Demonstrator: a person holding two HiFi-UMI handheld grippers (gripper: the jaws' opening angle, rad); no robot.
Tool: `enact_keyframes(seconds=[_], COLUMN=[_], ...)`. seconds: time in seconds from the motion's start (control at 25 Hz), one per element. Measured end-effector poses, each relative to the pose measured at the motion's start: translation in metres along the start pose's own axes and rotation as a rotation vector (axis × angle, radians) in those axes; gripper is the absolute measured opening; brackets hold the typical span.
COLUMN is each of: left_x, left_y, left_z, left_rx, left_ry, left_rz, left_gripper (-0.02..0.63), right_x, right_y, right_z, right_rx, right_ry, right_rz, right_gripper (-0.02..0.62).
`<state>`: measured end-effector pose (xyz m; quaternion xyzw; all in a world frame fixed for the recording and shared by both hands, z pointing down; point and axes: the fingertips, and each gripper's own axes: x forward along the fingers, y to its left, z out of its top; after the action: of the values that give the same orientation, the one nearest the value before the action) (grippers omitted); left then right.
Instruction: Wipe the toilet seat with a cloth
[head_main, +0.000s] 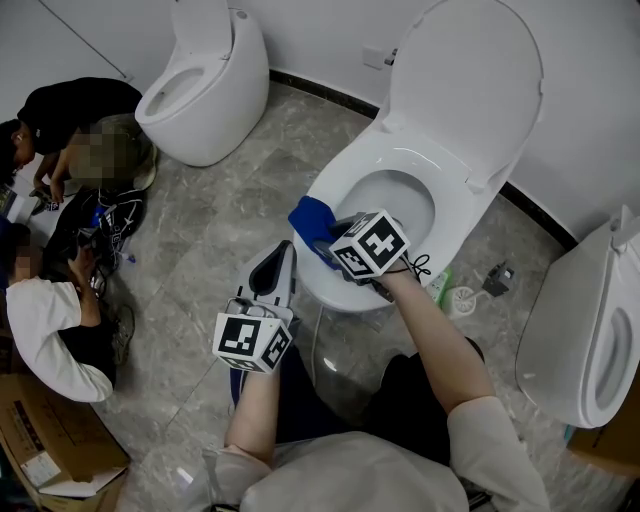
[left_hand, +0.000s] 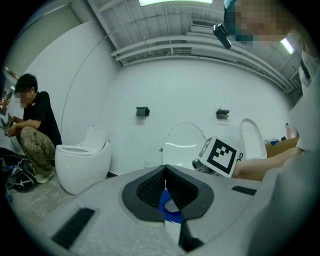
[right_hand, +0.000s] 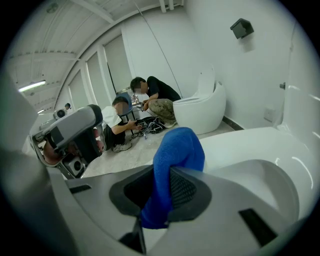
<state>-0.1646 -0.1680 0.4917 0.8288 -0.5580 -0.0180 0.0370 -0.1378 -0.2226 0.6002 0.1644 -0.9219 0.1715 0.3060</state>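
Right gripper (head_main: 325, 240) pinches the blue cloth (head_main: 308, 218) at the front-left rim of the toilet seat (head_main: 455, 225). The lid (head_main: 470, 80) is raised behind. Left gripper (head_main: 282, 262) is pressed together and empty, just left of the seat front, apart from it. Second toilet (head_main: 205, 90) is far left of the seat, third toilet (head_main: 580, 330) to its right, with small clutter (head_main: 462, 297) between. One person (head_main: 70, 115) and a second person (head_main: 50, 330) crouch well left. The floor (head_main: 200, 230) is open left of the seat.

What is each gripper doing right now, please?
Left gripper: closed, holding nothing.
Right gripper: closed on the blue cloth.
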Motion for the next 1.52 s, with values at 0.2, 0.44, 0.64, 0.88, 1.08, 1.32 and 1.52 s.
enact_keyframes(seconds=[0.2, 0.44, 0.64, 0.88, 1.08, 1.32, 1.52], left_x=[-0.002, -0.003, -0.001, 0.005, 0.008, 0.015, 0.022], left_y=[-0.001, -0.001, -0.009, -0.021, -0.031, -0.044, -0.057], left_z=[0.005, 0.009, 0.007, 0.003, 0.005, 0.006, 0.009], left_rx=[0.0, -0.008, -0.015, -0.019, -0.021, -0.022, -0.02], left_ry=[-0.013, -0.034, -0.033, -0.025, -0.026, -0.025, -0.032], left_rz=[-0.009, -0.014, -0.038, -0.072, -0.099, -0.134, -0.168], left_gripper=[0.009, 0.009, 0.009, 0.009, 0.009, 0.009, 0.009], right_x=[-0.006, -0.014, -0.022, -0.034, -0.048, -0.065, -0.083], right_y=[0.016, 0.027, 0.039, 0.044, 0.042, 0.036, 0.024], right_z=[-0.012, -0.023, -0.031, -0.047, -0.058, -0.072, -0.083], right_rx=[-0.003, -0.013, -0.03, -0.043, -0.034, -0.009, 0.018], right_ry=[0.026, 0.049, 0.068, 0.097, 0.113, 0.122, 0.122], right_rz=[0.017, 0.014, 0.03, 0.05, 0.043, 0.024, -0.011], right_gripper=[0.067, 0.067, 0.067, 0.067, 0.067, 0.067, 0.067])
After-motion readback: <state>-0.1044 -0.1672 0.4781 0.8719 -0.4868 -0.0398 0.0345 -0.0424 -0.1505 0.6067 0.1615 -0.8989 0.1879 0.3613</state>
